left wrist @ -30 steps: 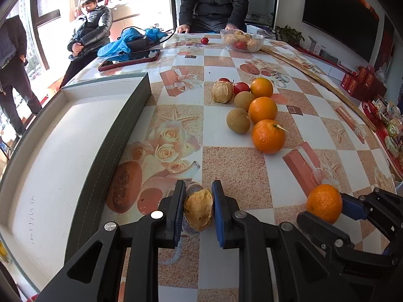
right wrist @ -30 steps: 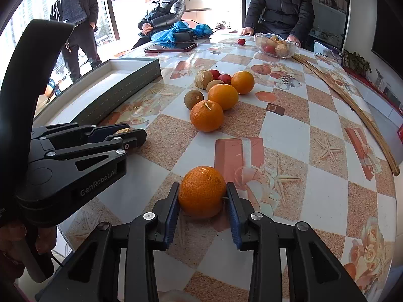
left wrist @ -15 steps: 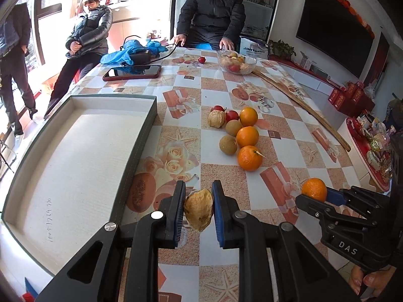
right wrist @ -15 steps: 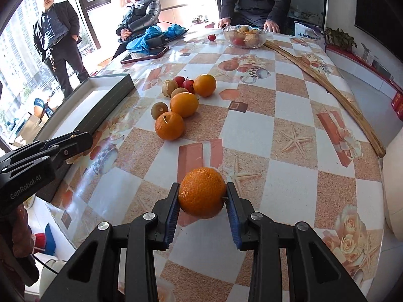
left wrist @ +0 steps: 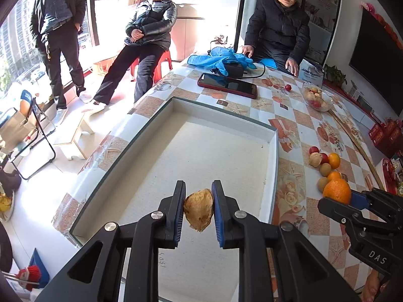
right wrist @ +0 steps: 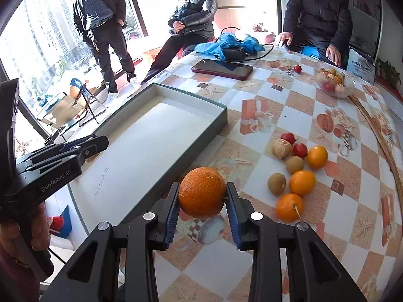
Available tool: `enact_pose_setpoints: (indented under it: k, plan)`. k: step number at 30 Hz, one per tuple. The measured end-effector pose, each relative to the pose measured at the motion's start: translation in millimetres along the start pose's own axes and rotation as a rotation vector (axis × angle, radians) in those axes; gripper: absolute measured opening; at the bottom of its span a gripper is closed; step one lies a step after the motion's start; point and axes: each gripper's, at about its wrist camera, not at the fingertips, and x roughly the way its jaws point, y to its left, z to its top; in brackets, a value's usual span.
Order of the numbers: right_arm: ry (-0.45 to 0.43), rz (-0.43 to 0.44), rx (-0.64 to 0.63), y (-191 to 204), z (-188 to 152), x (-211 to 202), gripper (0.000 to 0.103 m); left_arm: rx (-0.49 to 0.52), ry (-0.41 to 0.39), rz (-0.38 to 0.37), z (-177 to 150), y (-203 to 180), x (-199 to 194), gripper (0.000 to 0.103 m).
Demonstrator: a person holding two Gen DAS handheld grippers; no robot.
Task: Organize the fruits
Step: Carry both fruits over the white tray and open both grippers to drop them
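My left gripper (left wrist: pixel 199 210) is shut on a dry brown husked fruit (left wrist: pixel 199 209) and hangs over the white floor of a shallow grey-rimmed box (left wrist: pixel 273 156). My right gripper (right wrist: pixel 202 198) is shut on an orange (right wrist: pixel 201 191), lifted above the table just right of the box (right wrist: pixel 221 115). The right gripper with its orange (left wrist: pixel 337 190) also shows at the right of the left wrist view. The left gripper (right wrist: pixel 93 146) appears over the box in the right wrist view. A cluster of oranges, kiwis, red fruits and a husked fruit (right wrist: pixel 294 173) lies on the table.
A red-cased phone (right wrist: pixel 221 69), a blue cloth with a charger (right wrist: pixel 229 45) and a glass bowl of fruit (right wrist: pixel 333 80) sit at the far end of the table. A long wooden stick (right wrist: pixel 385 141) lies along the right side. Three people are beyond the table's far edge.
Both grippers rose off the table with their fruits and swung left. The left one now hangs over the box; the right one came up beside the box's right wall.
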Motion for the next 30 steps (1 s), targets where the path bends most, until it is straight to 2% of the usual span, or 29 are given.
enact_pose_setpoints:
  k: [7, 13, 30]
  plan:
    - [0.067, 0.062, -0.050, 42, 31, 47, 0.036, -0.019, 0.036, 0.038, -6, 21, 23, 0.023]
    - [0.130, 0.052, -0.085, 59, 44, 71, 0.036, -0.018, 0.054, 0.040, -6, 31, 37, 0.023]
    - [0.194, 0.072, -0.082, 72, 53, 91, 0.037, 0.001, 0.094, 0.042, -11, 31, 55, 0.024]
